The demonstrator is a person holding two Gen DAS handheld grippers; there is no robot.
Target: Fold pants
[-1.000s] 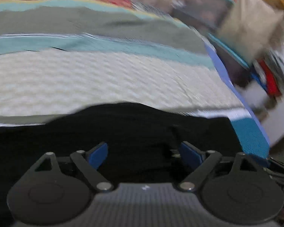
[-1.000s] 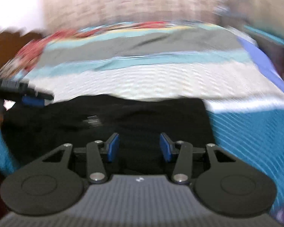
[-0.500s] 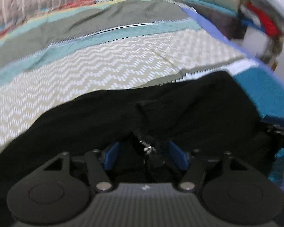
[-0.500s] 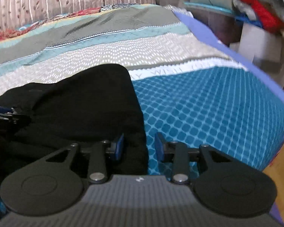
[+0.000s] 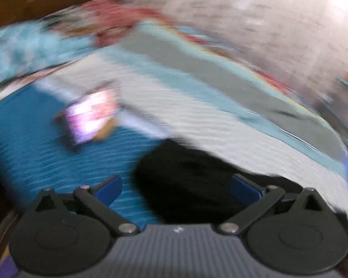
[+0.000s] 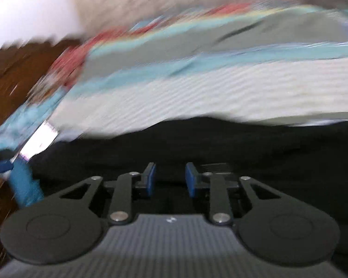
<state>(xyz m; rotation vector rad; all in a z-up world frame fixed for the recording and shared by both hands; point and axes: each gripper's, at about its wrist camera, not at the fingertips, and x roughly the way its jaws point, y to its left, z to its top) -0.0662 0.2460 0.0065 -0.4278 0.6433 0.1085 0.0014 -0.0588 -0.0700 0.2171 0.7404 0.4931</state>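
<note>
Black pants (image 5: 192,185) bunched on the bed (image 5: 220,125), 6 o'clock in both views. Left tool (image 5: 176,188) jaws just sprung wide, nothing pinched. Right tool (image 6: 169,180) jaws closing, narrow gap, pads not visibly pressing cloth (blurred). Risk: fold slumps open, unheld.

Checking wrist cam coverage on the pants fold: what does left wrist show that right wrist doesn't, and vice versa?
Left wrist only: the left gripper with jaws wide apart, having just opened, nothing pinched; a blurred bright rectangular object lying flat on the blue patterned part of the bedspread.

Right wrist only: the right gripper, jaws narrow, just closing, low over the cloth, grip unclear; a brown wooden surface at left.

Both: the black pants on the striped bedspread, heavy motion blur.
</note>
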